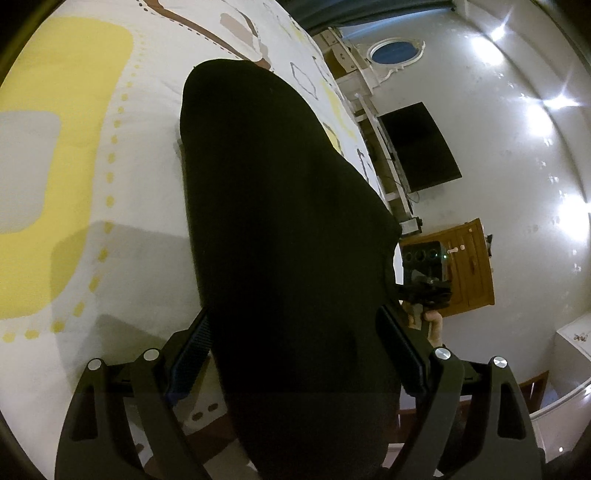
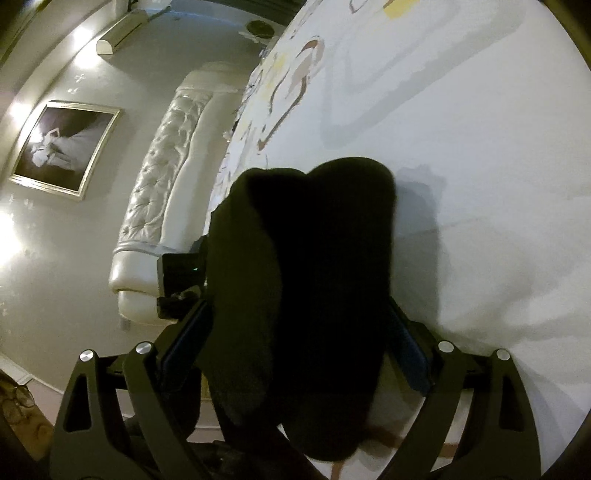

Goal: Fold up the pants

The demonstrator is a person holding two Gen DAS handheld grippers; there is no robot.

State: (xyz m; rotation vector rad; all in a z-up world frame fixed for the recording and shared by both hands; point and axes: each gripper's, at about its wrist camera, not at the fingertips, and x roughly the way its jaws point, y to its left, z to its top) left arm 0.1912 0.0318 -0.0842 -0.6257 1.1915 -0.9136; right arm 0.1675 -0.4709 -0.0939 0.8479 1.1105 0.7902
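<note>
The black pants [image 1: 273, 206] run forward from my left gripper [image 1: 295, 354] across the patterned bed sheet [image 1: 74, 155]. Black cloth fills the gap between its two wide-apart fingers [image 1: 192, 350]. Whether they pinch the cloth I cannot tell. In the right wrist view the pants [image 2: 314, 258] bunch in two lobes between the fingers of my right gripper [image 2: 299, 350], above the white sheet [image 2: 480, 184]. Its grip is also hidden by cloth. The other gripper [image 2: 177, 280] shows just left of the pants, and likewise in the left wrist view [image 1: 424, 291].
A padded white headboard [image 2: 166, 184], a framed picture [image 2: 62, 147] and an air conditioner [image 2: 122, 31] are to the left in the right wrist view. A wall TV [image 1: 421, 147], a white shelf [image 1: 373, 122] and a wooden door [image 1: 461, 266] lie beyond the bed edge.
</note>
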